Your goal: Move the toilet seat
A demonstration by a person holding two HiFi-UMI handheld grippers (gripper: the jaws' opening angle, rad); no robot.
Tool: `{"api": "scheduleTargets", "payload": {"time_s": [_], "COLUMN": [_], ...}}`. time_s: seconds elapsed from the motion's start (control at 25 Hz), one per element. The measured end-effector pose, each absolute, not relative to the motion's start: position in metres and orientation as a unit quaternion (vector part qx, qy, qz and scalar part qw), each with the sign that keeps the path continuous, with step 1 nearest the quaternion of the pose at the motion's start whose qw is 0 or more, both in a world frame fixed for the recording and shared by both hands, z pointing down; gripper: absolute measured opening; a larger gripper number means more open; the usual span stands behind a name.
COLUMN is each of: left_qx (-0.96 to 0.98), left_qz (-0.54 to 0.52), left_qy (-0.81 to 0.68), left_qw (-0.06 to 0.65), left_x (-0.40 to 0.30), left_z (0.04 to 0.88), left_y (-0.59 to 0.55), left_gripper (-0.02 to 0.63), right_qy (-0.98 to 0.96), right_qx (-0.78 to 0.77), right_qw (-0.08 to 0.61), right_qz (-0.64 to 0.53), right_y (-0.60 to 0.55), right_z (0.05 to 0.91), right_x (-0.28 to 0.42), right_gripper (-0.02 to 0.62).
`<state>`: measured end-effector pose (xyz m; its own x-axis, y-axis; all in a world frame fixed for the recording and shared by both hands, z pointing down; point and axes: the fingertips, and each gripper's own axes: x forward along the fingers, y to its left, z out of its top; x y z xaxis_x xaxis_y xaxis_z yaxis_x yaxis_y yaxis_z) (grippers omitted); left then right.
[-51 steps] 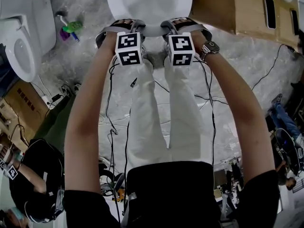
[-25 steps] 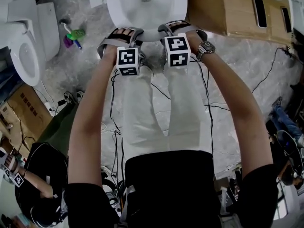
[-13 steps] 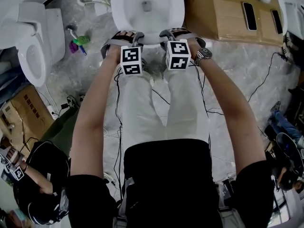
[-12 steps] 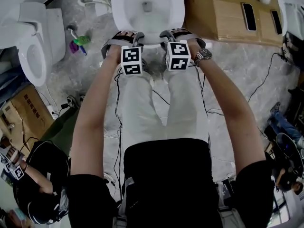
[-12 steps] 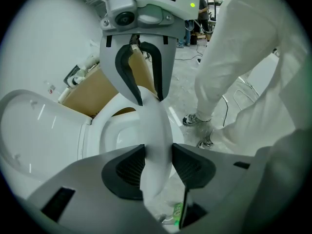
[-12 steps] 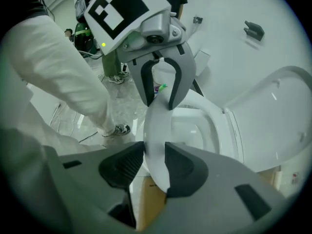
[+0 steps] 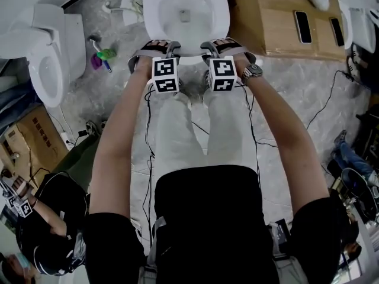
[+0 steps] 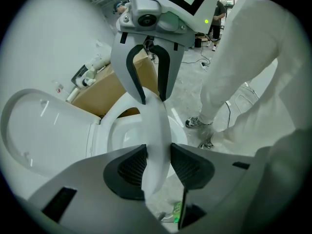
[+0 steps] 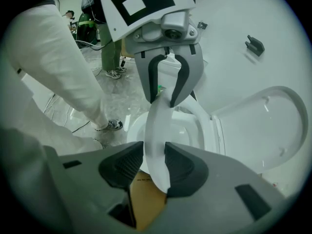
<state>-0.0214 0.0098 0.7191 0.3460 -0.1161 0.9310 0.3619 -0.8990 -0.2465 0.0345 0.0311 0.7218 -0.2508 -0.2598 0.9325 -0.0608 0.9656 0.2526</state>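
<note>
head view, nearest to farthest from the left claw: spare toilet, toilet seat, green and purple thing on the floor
1. toilet seat: between the left claw's jaws, which have just been closing on it.
2. green and purple thing: on the floor, to its left.
3. spare toilet: farther left.

Glossy smooth toilet seat (image 8: 158,130); matt plastic jaws; mottled stone floor (image 7: 308,99).

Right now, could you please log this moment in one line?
left gripper, right gripper: jaws just closing, clamped on toilet seat | lid: up
</note>
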Motion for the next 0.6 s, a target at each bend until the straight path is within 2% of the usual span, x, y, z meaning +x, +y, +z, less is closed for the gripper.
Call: {"api": "scheduleTargets", "payload": {"time_s": [0.6], "left_qx": [-0.800], "left_qz": [-0.563], "left_qy": [-0.050], "left_qw": [0.199], "left_x": [-0.022], "left_z": [0.662], "left_y": [-0.020], "left_gripper": [0.143], "right_qy": [-0.759], "right_qx": [0.139], "right_qw": [0.628], "right_qz": [-0.099], "right_y": [-0.001], "right_z": [0.669], "right_x": [0.042], "right_gripper": [0.135]}}
